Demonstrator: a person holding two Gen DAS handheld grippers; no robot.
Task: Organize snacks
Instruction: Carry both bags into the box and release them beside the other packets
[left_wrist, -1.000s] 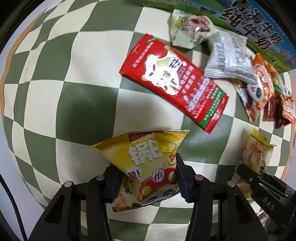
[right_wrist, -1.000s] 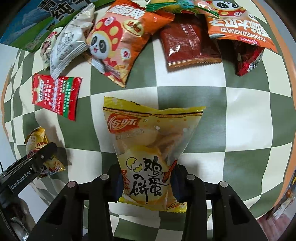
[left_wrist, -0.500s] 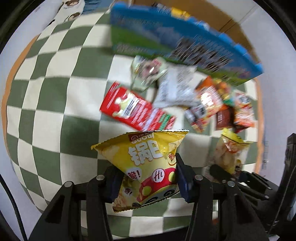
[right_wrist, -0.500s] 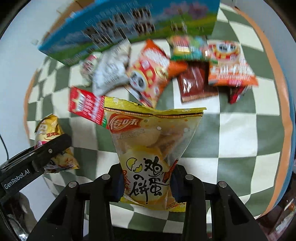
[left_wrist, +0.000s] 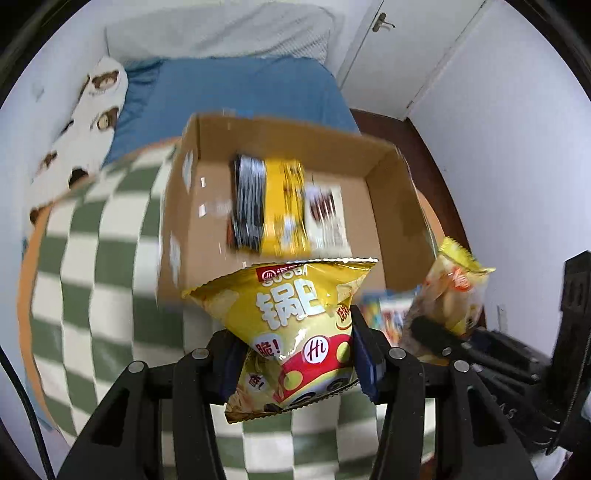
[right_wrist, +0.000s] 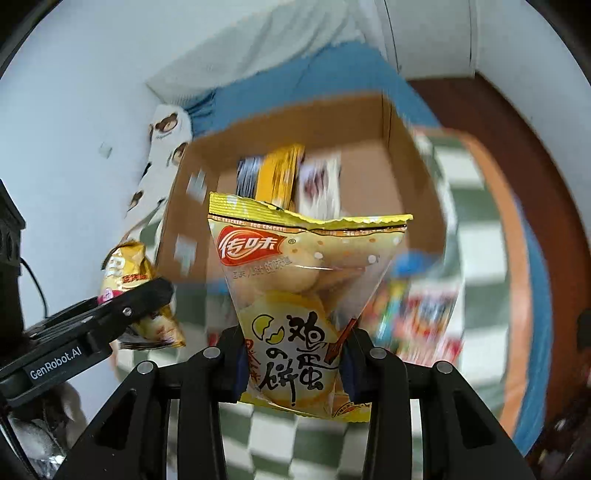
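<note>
Both claws have swung up from the snack pile toward the open cardboard box (left_wrist: 388, 221), the left claw (left_wrist: 295, 365) gripping the yellow chip bag (left_wrist: 295, 325), the right claw (right_wrist: 295, 363) gripping the egg-cracker bag (right_wrist: 303, 280), ready for dropping in.

Motion blur smears the packets (left_wrist: 280, 206) inside the cardboard box (left_wrist: 391, 206); their print is unreadable. The snacks (right_wrist: 417, 317) beyond are a blurred streak.

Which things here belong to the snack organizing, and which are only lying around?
Belong: yellow chip bag in left gripper; egg cracker bag in right gripper; cardboard box; packets inside.
Just around: bear-print pillow; blue sheet; checkered cloth.
</note>
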